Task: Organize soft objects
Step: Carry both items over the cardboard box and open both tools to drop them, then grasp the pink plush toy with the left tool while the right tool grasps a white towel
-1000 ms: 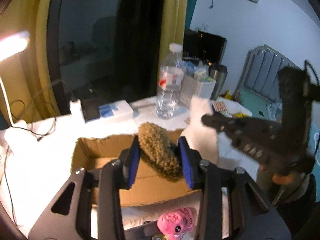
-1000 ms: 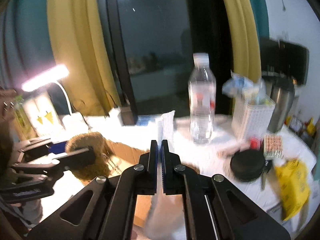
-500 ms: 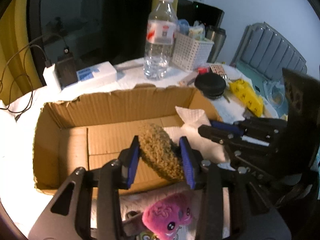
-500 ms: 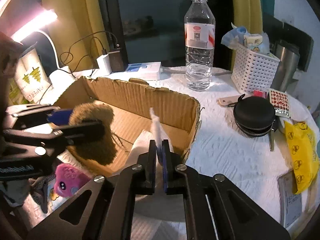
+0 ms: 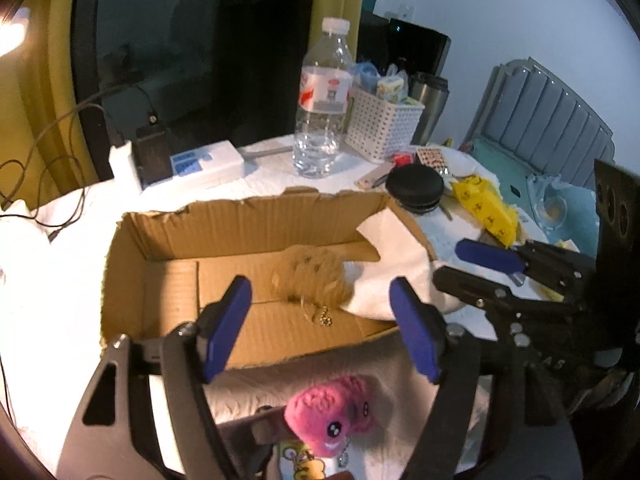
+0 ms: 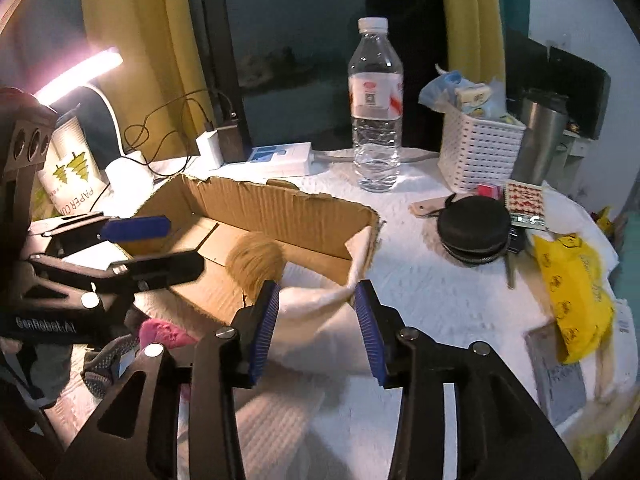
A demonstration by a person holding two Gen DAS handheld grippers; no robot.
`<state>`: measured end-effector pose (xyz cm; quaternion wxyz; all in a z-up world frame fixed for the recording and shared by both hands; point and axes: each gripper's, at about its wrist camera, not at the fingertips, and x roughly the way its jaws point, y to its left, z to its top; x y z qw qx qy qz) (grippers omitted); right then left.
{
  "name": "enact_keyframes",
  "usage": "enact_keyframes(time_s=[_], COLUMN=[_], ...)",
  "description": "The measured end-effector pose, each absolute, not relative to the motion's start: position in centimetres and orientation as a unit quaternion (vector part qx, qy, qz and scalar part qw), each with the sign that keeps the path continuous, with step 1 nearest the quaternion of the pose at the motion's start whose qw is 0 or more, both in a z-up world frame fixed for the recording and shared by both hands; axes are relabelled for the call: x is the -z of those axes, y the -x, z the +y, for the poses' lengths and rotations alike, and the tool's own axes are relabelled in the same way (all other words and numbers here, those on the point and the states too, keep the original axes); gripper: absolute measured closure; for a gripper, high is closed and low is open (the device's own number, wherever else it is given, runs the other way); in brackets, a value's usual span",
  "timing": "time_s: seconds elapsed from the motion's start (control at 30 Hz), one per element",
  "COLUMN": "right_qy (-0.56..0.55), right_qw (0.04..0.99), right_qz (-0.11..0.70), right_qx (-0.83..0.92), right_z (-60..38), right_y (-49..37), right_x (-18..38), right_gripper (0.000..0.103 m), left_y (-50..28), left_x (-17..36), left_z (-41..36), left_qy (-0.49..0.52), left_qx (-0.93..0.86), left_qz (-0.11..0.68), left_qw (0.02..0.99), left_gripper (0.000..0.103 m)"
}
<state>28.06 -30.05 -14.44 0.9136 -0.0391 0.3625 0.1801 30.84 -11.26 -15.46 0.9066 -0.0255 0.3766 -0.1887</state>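
An open cardboard box stands on the white-covered table. A brown fuzzy plush with a bead chain lies inside it. A white cloth drapes over the box's right end, partly inside. My left gripper is open and empty above the box's near edge. My right gripper is open just above the cloth; it also shows at the right of the left wrist view. A pink plush lies on the table in front of the box.
Behind the box stand a water bottle, a white basket, a steel mug, a white charger box and cables. A black round case and yellow bag lie right. A lamp shines left.
My left gripper has opened and dropped the brown plush into the box. My right gripper has opened and let the white cloth fall over the box's right end.
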Motion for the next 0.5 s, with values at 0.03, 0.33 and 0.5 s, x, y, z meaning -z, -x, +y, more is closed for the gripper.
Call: enact_keyframes(time_s=[0.03, 0.33, 0.5], right_qy=[0.039, 0.042, 0.042], right_qw=[0.914, 0.921, 0.921], right_qz=[0.361, 0.345, 0.345], right_qx=[-0.179, -0.176, -0.177], right_z=[-30.2, -29.6, -29.0], right_y=[-27.8, -24.4, -22.4], right_x=[14.3, 12.7, 12.9], right_gripper=[0.061, 0.06, 0.059], left_y=[-30.5, -26.6, -24.3], left_x=[15.2, 13.7, 13.9], left_z=[-11.1, -9.5, -8.4], left_qy=[0.025, 0.023, 0.023], left_qx=[0.187, 0.183, 0.181], left_qz=[0.373, 0.345, 0.339], left_qw=[0.908, 0.92, 0.923], left_gripper=[0.03, 0.03, 0.03])
